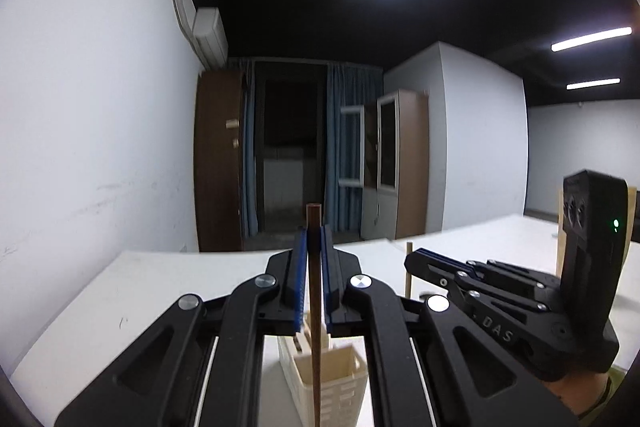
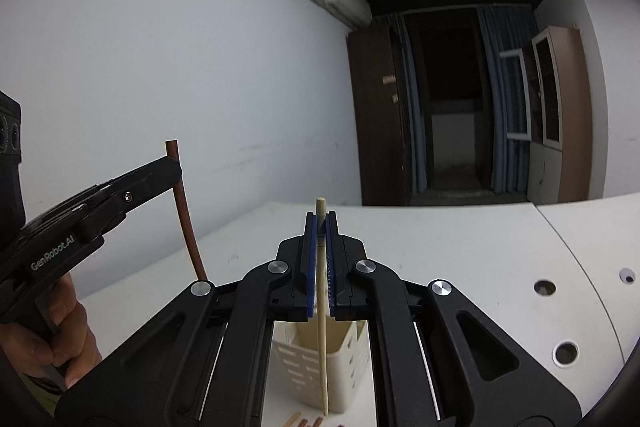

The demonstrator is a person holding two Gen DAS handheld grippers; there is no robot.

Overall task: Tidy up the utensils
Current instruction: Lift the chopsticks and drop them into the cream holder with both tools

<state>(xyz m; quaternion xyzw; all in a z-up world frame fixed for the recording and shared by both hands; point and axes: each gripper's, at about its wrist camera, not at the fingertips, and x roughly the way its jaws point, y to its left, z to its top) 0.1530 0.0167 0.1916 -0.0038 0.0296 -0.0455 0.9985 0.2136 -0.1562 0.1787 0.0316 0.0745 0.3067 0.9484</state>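
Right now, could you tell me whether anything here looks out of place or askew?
Nothing damaged or spilled. A few chopstick tips lie loose on the table in front of the cream holder. The dark chopstick and pale chopstick are each gripped upright.

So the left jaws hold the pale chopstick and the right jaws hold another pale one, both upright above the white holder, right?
Not quite: the left gripper holds a dark brown chopstick, as the left wrist view shows. The right gripper does hold a pale chopstick, both upright above the white holder.
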